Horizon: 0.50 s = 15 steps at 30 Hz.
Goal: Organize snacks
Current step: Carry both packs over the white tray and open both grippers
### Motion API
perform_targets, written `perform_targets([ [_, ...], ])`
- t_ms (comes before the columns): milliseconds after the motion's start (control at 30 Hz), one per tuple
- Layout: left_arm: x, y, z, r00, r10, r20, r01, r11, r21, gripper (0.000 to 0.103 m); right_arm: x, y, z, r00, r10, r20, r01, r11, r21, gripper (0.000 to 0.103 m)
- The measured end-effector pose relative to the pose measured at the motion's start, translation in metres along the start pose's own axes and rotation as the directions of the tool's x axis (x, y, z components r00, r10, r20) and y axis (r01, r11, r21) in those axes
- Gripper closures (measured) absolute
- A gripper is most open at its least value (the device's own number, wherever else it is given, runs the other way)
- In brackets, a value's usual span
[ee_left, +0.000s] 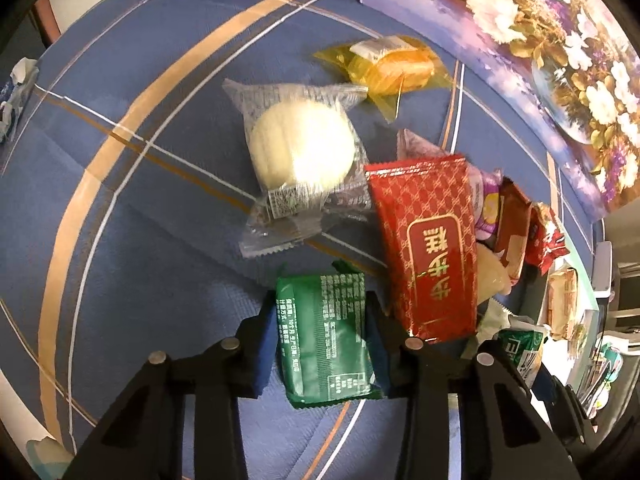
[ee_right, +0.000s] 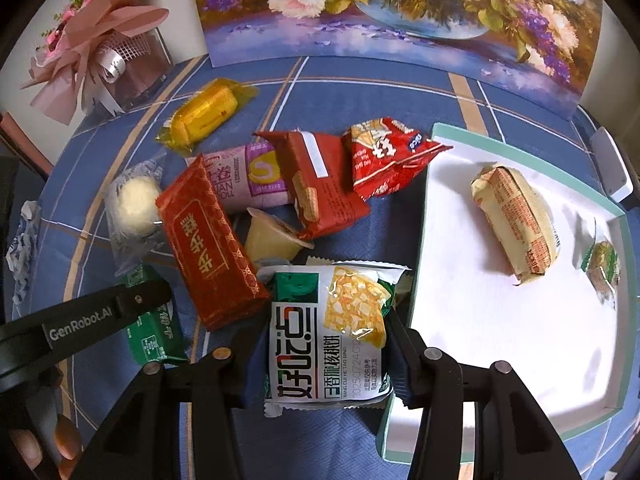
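You have a packet pinched in each claw — the left gripper (ee_left: 322, 334) on the green packet (ee_left: 326, 334), the right gripper (ee_right: 326, 344) on the white packet (ee_right: 328, 336) — likely both bound for the tray (ee_right: 480, 320).

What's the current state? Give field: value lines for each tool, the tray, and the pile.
left tool: shut on green packet, on the tablecloth
right tool: shut on white-green packet, beside the tray
tray: holds cream-wrapped roll and a small clear-wrapped snack
pile: red box, pink roll, jelly cup, red bag, still on cloth
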<state>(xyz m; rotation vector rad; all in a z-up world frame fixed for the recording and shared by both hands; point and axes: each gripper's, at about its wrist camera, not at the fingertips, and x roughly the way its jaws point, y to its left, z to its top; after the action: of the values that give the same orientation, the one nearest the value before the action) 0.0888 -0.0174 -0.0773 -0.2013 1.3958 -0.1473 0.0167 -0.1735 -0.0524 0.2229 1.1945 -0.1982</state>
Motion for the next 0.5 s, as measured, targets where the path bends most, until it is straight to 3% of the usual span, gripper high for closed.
perform_targets([
  [500, -0.058, -0.004, 0.004, 0.988, -0.060, 0.145, 0.054, 0.998, 0.041, 0.062, -0.043, -0.003, 0.010, 0.994, 0.012, 0.112, -0.014, 1.000, 0.020, 0.050],
])
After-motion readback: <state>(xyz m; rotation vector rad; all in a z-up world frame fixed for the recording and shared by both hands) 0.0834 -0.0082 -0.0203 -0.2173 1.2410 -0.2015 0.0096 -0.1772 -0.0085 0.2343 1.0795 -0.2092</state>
